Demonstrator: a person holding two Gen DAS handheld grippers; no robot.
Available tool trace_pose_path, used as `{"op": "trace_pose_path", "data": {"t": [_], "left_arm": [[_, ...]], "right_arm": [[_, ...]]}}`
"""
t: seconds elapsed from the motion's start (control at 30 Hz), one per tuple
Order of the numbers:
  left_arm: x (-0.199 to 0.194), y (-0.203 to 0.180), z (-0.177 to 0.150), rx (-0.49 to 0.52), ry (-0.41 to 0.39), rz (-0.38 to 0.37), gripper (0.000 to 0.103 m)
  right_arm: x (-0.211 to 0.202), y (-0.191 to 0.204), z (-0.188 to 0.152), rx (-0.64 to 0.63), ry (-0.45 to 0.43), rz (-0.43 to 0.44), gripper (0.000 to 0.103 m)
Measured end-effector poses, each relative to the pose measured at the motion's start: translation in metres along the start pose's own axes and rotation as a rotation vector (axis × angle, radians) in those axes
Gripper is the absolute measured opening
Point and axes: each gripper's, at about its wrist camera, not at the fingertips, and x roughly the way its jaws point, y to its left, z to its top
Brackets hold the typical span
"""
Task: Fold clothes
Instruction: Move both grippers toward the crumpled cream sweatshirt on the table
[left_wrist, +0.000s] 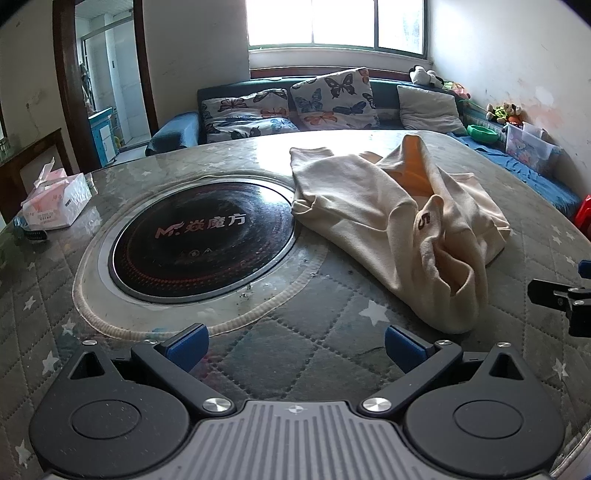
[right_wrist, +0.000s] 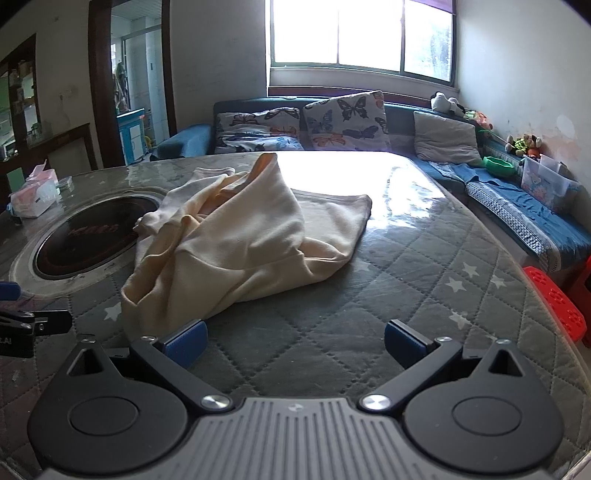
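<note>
A cream garment (left_wrist: 399, 218) lies crumpled on the quilted grey table (left_wrist: 303, 354), to the right of a round black cooktop (left_wrist: 201, 240). An orange lining shows in its folds. My left gripper (left_wrist: 295, 347) is open and empty, just short of the garment's near end, which lies ahead and to the right. In the right wrist view the garment (right_wrist: 243, 240) lies ahead and to the left. My right gripper (right_wrist: 295, 343) is open and empty, its left fingertip (right_wrist: 186, 341) close to the garment's near edge.
A tissue box (left_wrist: 55, 201) sits at the table's far left. A sofa with butterfly cushions (left_wrist: 332, 98) runs behind the table under a bright window. A red plastic stool (right_wrist: 557, 299) stands off the table's right edge. The cooktop also shows in the right wrist view (right_wrist: 92, 236).
</note>
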Motion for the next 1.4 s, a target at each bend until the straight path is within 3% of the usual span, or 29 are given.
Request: {"op": "trace_pose_path", "data": {"t": [0.9,1.23,1.4], "left_arm": [[0.011,-0.008,0.029,0.05,-0.03,-0.015,0.103],[0.02,-0.005,0.052,0.055,-0.056,-0.01,0.103],[0.028,0.0,0.061,0.045,-0.06,-0.01,0.103]], "right_arm": [[0.014,0.013,0.023,-0.066,-0.014,0.028,0.102],[0.025,0.014,0.052,-0.097,-0.035,0.043,0.098],[0.046,0.014,0.079,-0.113,-0.036,0.052,0.091]]}}
